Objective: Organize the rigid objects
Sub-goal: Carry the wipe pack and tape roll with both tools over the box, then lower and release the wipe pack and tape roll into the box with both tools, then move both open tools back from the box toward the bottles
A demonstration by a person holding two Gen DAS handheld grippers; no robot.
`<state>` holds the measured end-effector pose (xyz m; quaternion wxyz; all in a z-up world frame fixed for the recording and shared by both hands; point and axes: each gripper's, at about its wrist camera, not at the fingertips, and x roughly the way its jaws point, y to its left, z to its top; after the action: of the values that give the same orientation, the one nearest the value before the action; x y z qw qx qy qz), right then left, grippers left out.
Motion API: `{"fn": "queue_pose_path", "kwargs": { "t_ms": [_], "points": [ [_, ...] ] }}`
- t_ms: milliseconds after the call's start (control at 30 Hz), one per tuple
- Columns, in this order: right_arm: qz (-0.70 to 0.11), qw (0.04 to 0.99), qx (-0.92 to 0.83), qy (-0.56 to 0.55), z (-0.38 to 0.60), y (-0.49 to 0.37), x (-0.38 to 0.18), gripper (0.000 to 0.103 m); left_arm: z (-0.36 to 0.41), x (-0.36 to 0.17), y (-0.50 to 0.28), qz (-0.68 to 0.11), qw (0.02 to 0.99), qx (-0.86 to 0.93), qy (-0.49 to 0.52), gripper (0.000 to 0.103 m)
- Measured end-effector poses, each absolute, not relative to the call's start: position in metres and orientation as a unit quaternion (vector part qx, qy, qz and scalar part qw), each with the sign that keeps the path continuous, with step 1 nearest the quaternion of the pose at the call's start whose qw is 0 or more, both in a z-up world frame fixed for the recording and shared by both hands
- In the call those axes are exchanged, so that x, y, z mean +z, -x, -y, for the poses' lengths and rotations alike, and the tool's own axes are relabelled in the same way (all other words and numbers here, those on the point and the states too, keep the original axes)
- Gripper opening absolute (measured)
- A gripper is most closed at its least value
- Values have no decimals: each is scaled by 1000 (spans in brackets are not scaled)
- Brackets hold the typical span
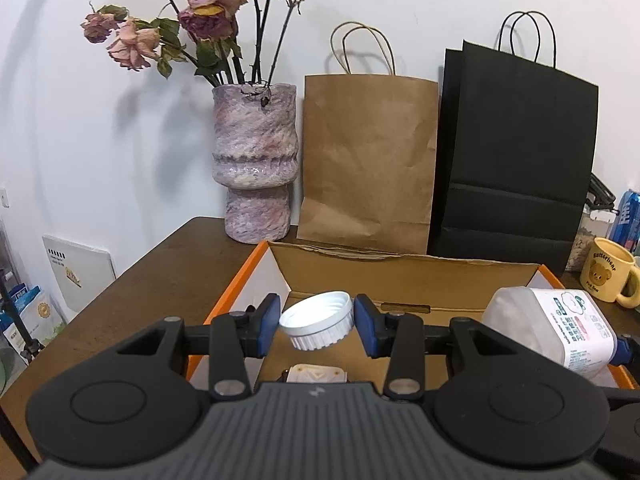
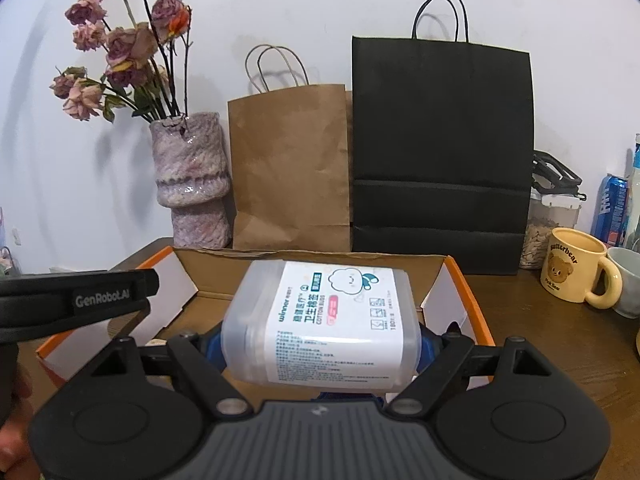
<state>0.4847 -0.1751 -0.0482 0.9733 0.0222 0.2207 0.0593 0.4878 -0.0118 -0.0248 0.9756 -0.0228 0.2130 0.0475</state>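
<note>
Over the open orange-edged cardboard box, the left gripper pinches a light, stiff white ribbed plastic cap by its rim (slippery); the right gripper clamps a translucent plastic cotton-bud box across its sides.

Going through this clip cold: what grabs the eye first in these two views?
Both grippers are loaded over the open cardboard box: the left gripper clamps a white screw cap, the right gripper a cotton buds box. Behind, against the wall, stand a vase of dried roses, a brown paper bag and a black paper bag.
</note>
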Motion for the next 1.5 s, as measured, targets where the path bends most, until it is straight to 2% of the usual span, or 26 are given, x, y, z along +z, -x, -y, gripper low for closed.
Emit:
{"fn": "queue_pose_path", "kwargs": {
  "t_ms": [233, 300, 367, 400, 433, 467, 500, 533, 1500],
  "points": [
    [-232, 971, 57, -11, 176, -499, -56, 83, 12, -32, -502, -223, 974, 46, 11, 42],
    [-239, 969, 57, -11, 178, -501, -57, 83, 12, -33, -504, -224, 973, 49, 8, 47],
    [-241, 969, 53, -15, 180, -502, -58, 83, 11, -32, -503, -220, 974, 51, 6, 70],
    [-241, 969, 48, -17, 181, -501, -58, 87, 11, -32, -502, -217, 975, 54, 5, 78],
    [-241, 969, 44, -17, 183, -501, -58, 90, 11, -31, -502, -214, 975, 59, 3, 93],
    [-241, 969, 42, -18, 184, -501, -59, 97, 11, -31, -500, -210, 976, 62, 2, 102],
    [-241, 970, 40, -20, 185, -500, -59, 103, 10, -30, -498, -202, 977, 62, 2, 103],
    [-241, 970, 38, -23, 187, -499, -59, 103, 11, -29, -497, -199, 978, 60, 2, 103],
    [-227, 973, 35, -20, 189, -479, -53, 103, 9, -25, -480, -200, 979, 47, 10, 103]
  ]
}}
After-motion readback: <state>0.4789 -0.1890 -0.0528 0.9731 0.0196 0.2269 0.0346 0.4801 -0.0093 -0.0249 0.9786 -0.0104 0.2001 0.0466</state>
